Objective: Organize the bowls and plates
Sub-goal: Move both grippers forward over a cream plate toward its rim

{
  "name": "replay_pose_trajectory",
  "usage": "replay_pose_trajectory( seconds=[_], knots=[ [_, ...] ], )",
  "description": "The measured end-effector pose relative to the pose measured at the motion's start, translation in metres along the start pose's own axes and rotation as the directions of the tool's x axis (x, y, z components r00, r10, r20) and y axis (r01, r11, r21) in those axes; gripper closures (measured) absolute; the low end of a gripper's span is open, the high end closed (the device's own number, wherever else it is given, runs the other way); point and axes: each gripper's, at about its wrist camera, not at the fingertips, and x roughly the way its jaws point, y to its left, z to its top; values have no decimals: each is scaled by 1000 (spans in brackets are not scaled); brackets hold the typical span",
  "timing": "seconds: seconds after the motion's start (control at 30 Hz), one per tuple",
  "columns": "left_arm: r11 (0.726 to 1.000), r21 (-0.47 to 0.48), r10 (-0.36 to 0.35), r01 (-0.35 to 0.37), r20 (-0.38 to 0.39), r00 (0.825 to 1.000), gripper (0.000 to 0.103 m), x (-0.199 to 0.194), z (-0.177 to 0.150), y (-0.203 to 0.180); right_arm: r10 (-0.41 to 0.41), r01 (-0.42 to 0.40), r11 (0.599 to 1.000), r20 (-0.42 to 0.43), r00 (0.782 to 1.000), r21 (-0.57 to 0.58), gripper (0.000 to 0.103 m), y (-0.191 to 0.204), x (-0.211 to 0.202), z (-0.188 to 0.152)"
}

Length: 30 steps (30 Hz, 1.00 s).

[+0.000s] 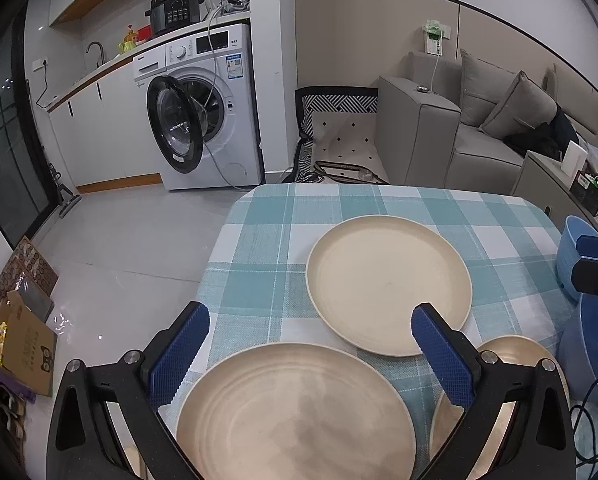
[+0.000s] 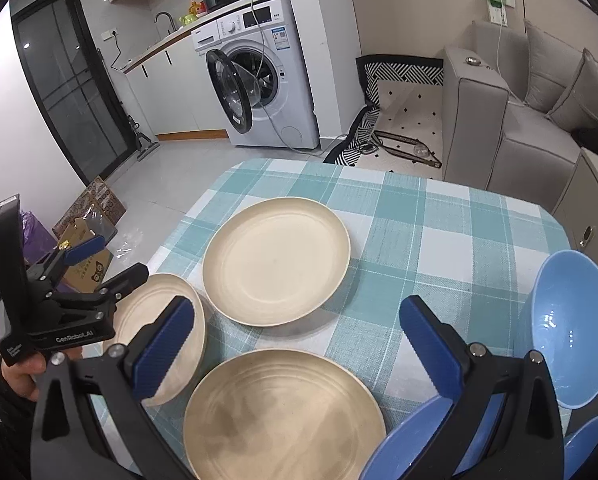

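Note:
Three cream plates lie on the checked tablecloth (image 1: pixel 259 240). My left gripper (image 1: pixel 311 354) is open and hovers over the nearest plate (image 1: pixel 295 412), with nothing between its fingers. A second plate (image 1: pixel 387 284) lies farther out, and a third (image 1: pixel 511 356) sits partly behind the right finger. In the right wrist view my right gripper (image 2: pixel 297 350) is open above the near plate (image 2: pixel 283 412). The far plate (image 2: pixel 275 260) and the left plate (image 2: pixel 159 328) lie beyond it. The left gripper (image 2: pixel 107 264) hangs over the left plate's edge. Blue bowls (image 2: pixel 571 328) (image 2: pixel 407 444) sit at the right.
The table's left edge (image 2: pixel 171 232) drops to a tiled floor with cardboard boxes (image 1: pixel 23 344). A washing machine (image 1: pixel 203 112) with its door open stands behind, and a grey sofa (image 1: pixel 459 128) is at the right. Blue bowls (image 1: pixel 579 256) crowd the table's right side.

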Motion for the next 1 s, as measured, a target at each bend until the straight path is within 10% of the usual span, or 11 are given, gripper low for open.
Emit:
replay_pose_trajectory(
  seconds=[1.0],
  knots=[
    [997, -52, -61, 53, -164, 985, 0, 95, 11, -3, 39, 6, 972, -189, 981, 235, 0, -35, 99, 14]
  ],
)
